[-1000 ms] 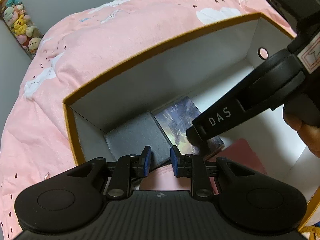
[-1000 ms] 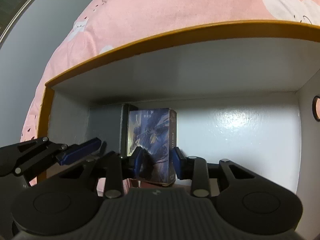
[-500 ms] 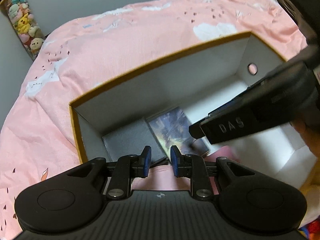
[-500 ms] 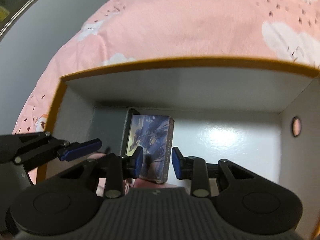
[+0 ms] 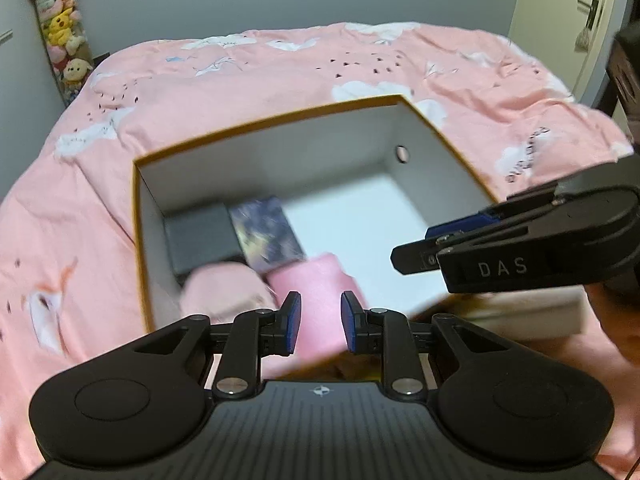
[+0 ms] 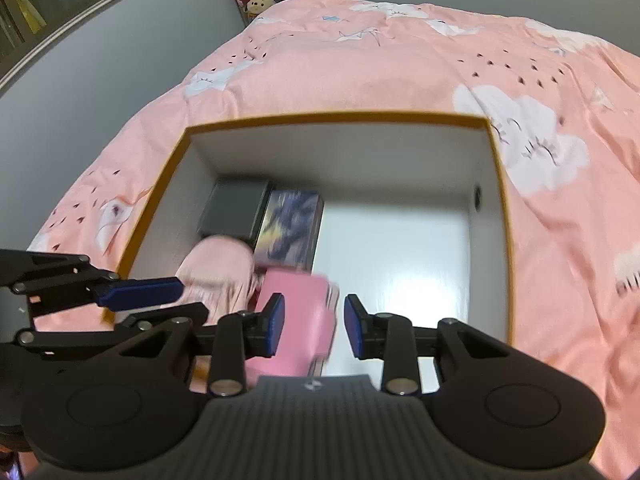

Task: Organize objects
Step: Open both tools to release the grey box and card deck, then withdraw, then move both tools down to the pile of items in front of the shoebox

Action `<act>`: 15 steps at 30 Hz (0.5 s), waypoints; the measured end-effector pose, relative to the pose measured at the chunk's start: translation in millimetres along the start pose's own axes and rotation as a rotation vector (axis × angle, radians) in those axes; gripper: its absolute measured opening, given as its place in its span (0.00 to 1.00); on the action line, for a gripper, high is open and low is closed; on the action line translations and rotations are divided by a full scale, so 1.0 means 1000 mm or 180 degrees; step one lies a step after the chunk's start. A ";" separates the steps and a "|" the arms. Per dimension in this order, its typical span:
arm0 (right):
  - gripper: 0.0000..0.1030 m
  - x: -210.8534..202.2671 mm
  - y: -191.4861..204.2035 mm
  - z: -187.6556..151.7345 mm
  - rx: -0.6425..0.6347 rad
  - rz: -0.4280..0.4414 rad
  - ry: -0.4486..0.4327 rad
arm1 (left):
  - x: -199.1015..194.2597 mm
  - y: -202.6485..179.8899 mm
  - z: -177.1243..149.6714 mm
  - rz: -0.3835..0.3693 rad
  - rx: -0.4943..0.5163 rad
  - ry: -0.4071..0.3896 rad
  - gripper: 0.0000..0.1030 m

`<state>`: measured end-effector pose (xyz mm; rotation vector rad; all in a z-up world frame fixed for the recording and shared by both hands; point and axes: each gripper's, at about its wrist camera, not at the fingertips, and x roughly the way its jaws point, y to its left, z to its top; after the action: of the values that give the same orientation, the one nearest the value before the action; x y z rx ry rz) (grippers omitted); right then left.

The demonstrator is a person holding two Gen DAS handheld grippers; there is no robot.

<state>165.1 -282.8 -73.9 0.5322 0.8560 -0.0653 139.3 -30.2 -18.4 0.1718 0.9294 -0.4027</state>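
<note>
Above the box (image 5: 140, 216) on the bed (image 5: 280, 72), both tools hang empty, pads apart: left tool (image 5: 318, 326) & right tool (image 6: 314, 330); grey case (image 6: 236, 210), pink items inside.

Both wrist views look steeply down (fairly close) into the box (image 5: 280, 168).

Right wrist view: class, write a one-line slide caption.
Open, empty right tool above a storage box on a pink quilt.
</note>
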 end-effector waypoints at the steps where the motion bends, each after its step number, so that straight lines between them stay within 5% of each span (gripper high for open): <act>1: 0.34 -0.007 0.001 -0.009 0.0017 0.0003 -0.0019 | -0.003 -0.004 -0.005 -0.0027 -0.0050 -0.0013 0.27; 10: 0.37 -0.065 0.008 -0.077 -0.0066 -0.0204 -0.0288 | -0.036 -0.057 -0.049 -0.0356 0.0077 -0.0153 0.28; 15: 0.34 -0.080 0.005 -0.112 -0.0026 -0.0383 -0.0320 | -0.047 -0.080 -0.069 -0.0510 0.0278 -0.0242 0.40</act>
<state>34.7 -237.4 -73.0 0.4657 0.7892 -0.1969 30.8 -69.1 -18.6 0.1610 0.8540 -0.5946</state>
